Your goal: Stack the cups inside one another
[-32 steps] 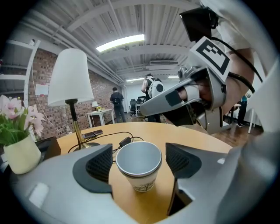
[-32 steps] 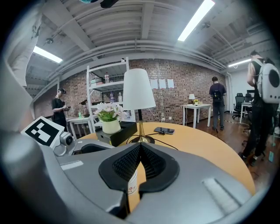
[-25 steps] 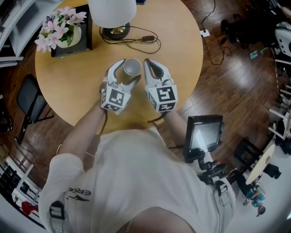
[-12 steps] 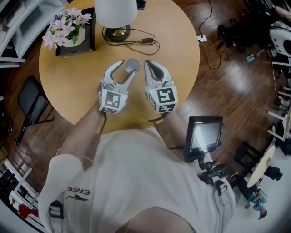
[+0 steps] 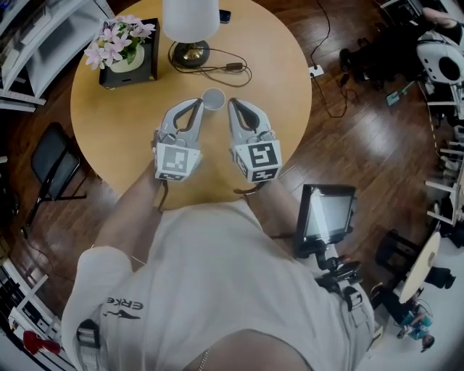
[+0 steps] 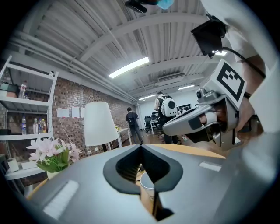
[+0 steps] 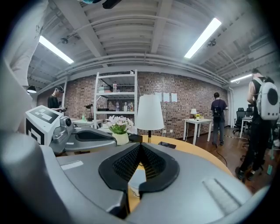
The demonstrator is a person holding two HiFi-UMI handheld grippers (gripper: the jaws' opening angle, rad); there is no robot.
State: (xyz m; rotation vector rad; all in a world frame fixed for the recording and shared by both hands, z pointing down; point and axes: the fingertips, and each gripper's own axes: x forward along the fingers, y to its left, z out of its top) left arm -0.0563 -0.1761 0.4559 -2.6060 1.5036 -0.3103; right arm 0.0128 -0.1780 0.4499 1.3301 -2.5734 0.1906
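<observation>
A person in a white shirt [image 5: 217,290] stands at a round wooden table [image 5: 123,152] and holds a claw in each hand. Both claws are up in the air over the near part of the table, side by side, pointing away from the person. The left claw [image 5: 197,105] has just been closing. Its two jaws now meet at the tips, and nothing is between them. The right claw [image 5: 233,103] is closed too, tips together, and it holds nothing.

Just past the two tips, and between them, a white cup [image 5: 213,98] stands upright on the table. Its mouth faces up. Neither claw touches it. I cannot tell if another cup sits inside it.

Farther back on the table is a lamp [image 5: 191,18] with a white shade. Its cord [image 5: 221,67] lies in loops near the cup. To the left of the lamp is a pot of pink flowers [image 5: 116,45] on a black square base.

A black chair [image 5: 49,165] is by the table's left side. A small screen [image 5: 328,215] on a stand is by the person's right side. Far off, a shelf [image 7: 116,100] stands against a brick wall [image 7: 183,103], and another person [image 7: 217,114] stands there with their back turned.
</observation>
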